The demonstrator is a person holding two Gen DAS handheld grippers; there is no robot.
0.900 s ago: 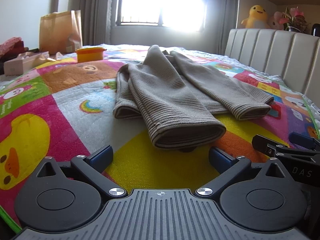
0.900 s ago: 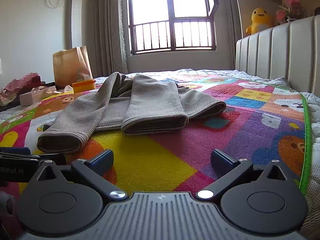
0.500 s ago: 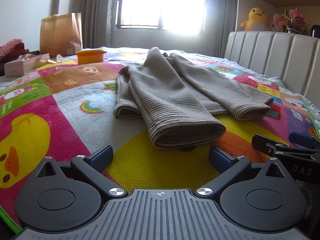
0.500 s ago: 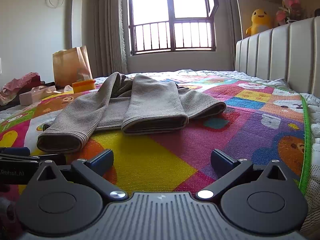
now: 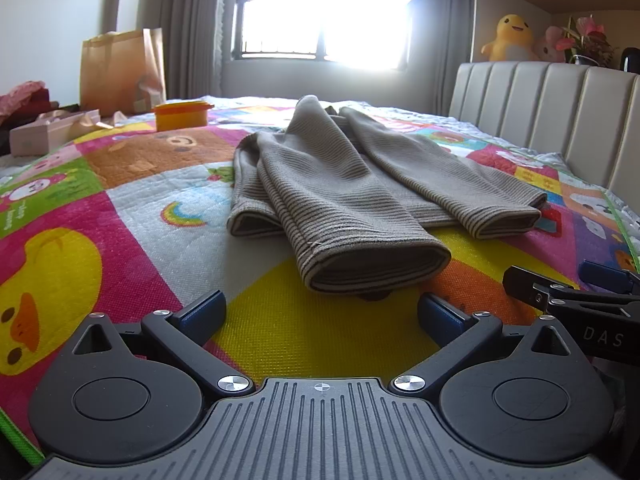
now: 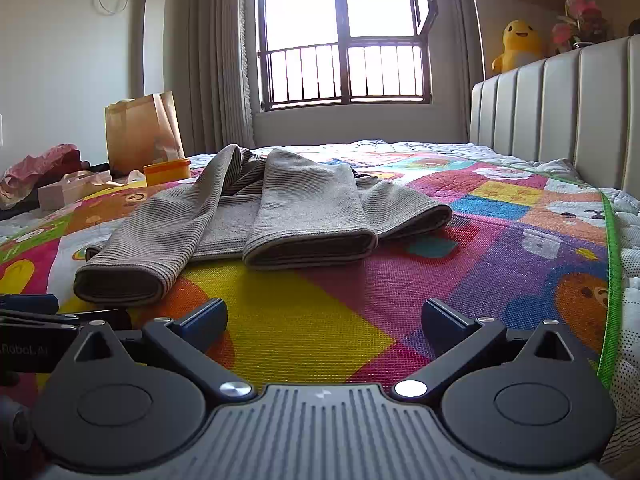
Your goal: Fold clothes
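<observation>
A grey-brown ribbed garment (image 5: pixel 340 188) (image 6: pixel 264 216) lies loosely on the colourful play mat (image 5: pixel 132 216) that covers the bed, with two tube-like ends pointing toward me. My left gripper (image 5: pixel 320 314) stands open just short of the nearest rolled end, nothing between its fingers. My right gripper (image 6: pixel 324 316) is also open over bare mat, a little short of the garment's other end. The right gripper's fingers (image 5: pixel 560 292) show at the right edge of the left wrist view. Part of the left gripper's fingers (image 6: pixel 36 312) shows at the left edge of the right wrist view.
A padded headboard (image 6: pixel 560 112) runs along the right. At the far left stand a brown paper bag (image 5: pixel 120 72), an orange tub (image 5: pixel 182 114), a pale box (image 5: pixel 52 132) and pink cloth (image 6: pixel 44 160). The mat's green edge (image 6: pixel 610 280) lies at the right.
</observation>
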